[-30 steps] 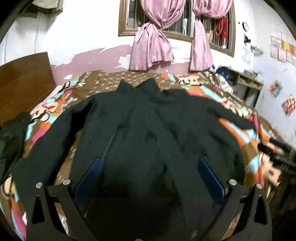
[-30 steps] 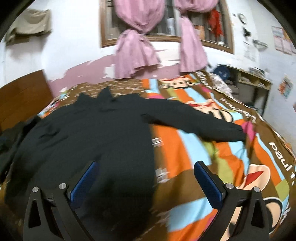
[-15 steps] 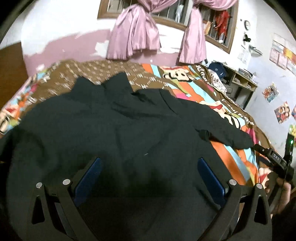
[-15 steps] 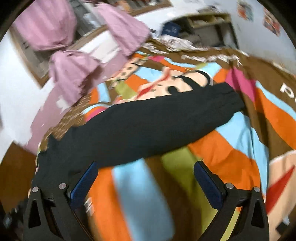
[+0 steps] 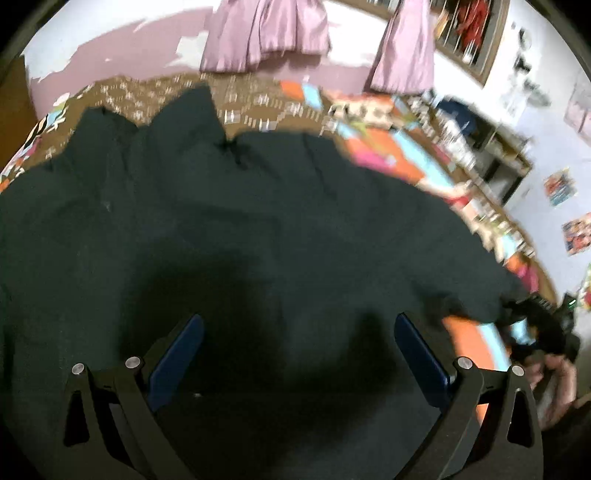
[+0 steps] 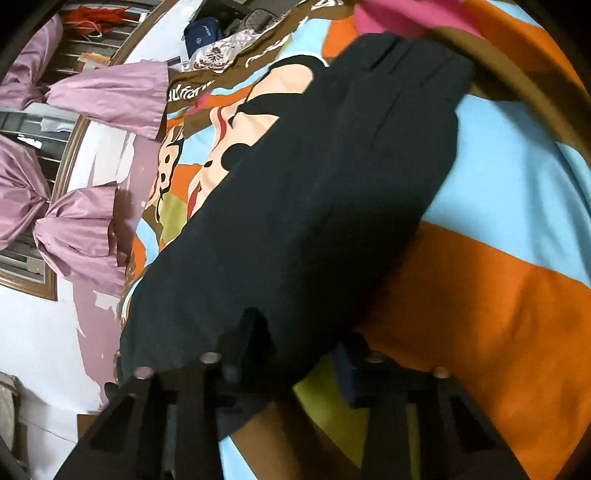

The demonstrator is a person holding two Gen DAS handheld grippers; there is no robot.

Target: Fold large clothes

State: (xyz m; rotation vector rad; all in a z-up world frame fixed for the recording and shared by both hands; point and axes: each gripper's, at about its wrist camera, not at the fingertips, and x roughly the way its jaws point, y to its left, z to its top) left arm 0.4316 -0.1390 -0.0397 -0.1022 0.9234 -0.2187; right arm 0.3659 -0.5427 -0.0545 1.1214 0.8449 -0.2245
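Note:
A large black long-sleeved garment point(image 5: 229, 236) lies spread on the colourful bedspread point(image 5: 391, 147), collar toward the far wall. My left gripper point(image 5: 295, 354) is open and empty, hovering low over the garment's body. In the right wrist view the garment's right sleeve point(image 6: 332, 177) runs away from me to its cuff. My right gripper point(image 6: 295, 354) has its jaws drawn close around the near part of the sleeve, with black cloth between the fingers. The right gripper also shows in the left wrist view point(image 5: 535, 325) at the sleeve's end.
Pink tied curtains point(image 5: 266, 33) hang at the window on the far wall. A shelf unit with clutter point(image 5: 491, 155) stands right of the bed. The bedspread point(image 6: 498, 295) lies bare to the right of the sleeve. A dark wooden headboard point(image 5: 11, 110) is at the left.
My left gripper has moved lower and closer over the garment's body. My right gripper has swung to the sleeve, tilted, and closed from wide open onto the cloth.

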